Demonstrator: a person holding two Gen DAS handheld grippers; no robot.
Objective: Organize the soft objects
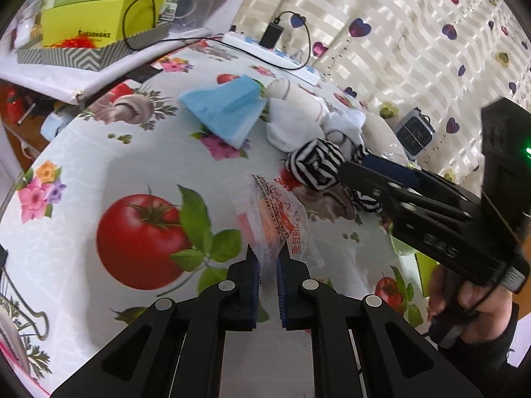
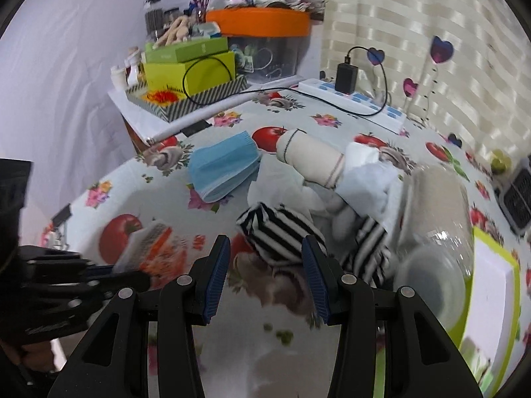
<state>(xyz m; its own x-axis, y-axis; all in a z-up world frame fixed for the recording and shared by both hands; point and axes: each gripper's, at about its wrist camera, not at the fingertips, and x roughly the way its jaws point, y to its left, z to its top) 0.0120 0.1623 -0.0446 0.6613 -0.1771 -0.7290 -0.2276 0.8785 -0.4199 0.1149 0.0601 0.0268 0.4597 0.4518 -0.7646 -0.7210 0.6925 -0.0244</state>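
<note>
My left gripper (image 1: 268, 258) is shut on a clear plastic packet with red print (image 1: 272, 219) and holds it over the table; the packet also shows in the right wrist view (image 2: 149, 248). My right gripper (image 2: 265, 252) is open, its fingers on either side of a black-and-white striped sock (image 2: 282, 235), also visible in the left wrist view (image 1: 315, 162). A stack of blue face masks (image 1: 229, 112) lies behind. A white cloth (image 2: 368, 179) and a rolled beige sock (image 2: 312, 156) lie beside the striped one.
The table wears a fruit-print cloth (image 1: 99, 165). Green boxes in a zigzag tray (image 2: 192, 79) and an orange-lidded bin (image 2: 262, 23) stand at the back. A power strip (image 2: 358, 99) with charger lies by the curtain. A clear bag (image 2: 434, 219) and green box (image 2: 494, 285) sit at right.
</note>
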